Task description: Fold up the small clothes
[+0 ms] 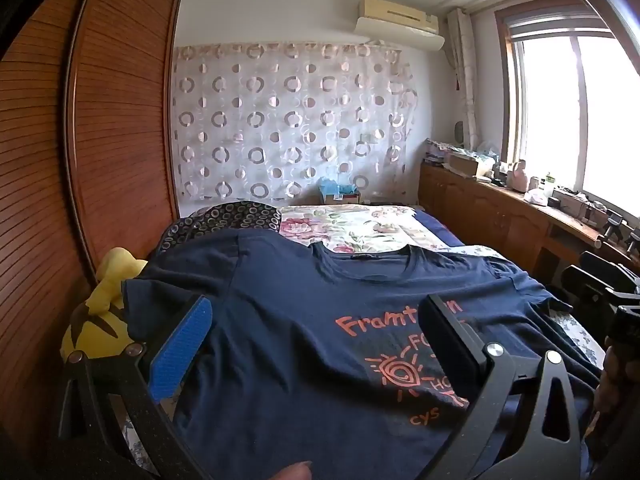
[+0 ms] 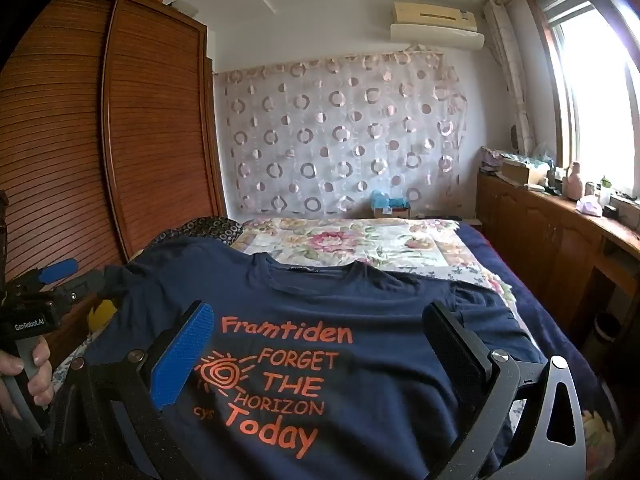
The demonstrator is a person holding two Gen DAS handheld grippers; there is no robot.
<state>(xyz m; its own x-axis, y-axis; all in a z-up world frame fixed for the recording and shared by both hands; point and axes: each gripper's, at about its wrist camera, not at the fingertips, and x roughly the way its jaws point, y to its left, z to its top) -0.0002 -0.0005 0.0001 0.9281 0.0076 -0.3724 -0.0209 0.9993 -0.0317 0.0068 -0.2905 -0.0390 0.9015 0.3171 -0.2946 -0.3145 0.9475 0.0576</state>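
The left gripper (image 1: 320,344) stands with its jaws spread wide and nothing between the pads: its blue-padded finger (image 1: 180,348) hangs over the T-shirt's left edge beside the sleeve, its black finger (image 1: 452,336) over the orange print, and the cloth lies below both with no pinch in it. The right gripper (image 2: 320,348) is likewise wide open and holds nothing; its blue-padded finger (image 2: 182,356) sits just left of the printed sun and its black finger (image 2: 452,340) right of the lettering, so the words "Framtiden FORGET THE HORIZON Today" show in the gap between them. The navy T-shirt (image 1: 288,320) lies spread flat, front up, on the near part of the bed (image 2: 516,264), its neckline toward the far end and both short sleeves out to the sides. In the right wrist view a hand (image 2: 24,376) grips the handle of the left gripper at the picture's left edge, near the shirt's left sleeve. A yellow plush toy (image 1: 100,312) lies beside that sleeve, against the slatted wooden wardrobe (image 1: 120,128). Beyond the shirt lie a flowered quilt (image 2: 348,240) and a dark cushion with ring pattern (image 1: 228,216). A curtain with circles (image 2: 340,136) hangs on the far wall, an air conditioner (image 2: 436,24) above it, and a wooden cabinet (image 2: 548,224) runs under the bright window (image 1: 580,120) on the right.
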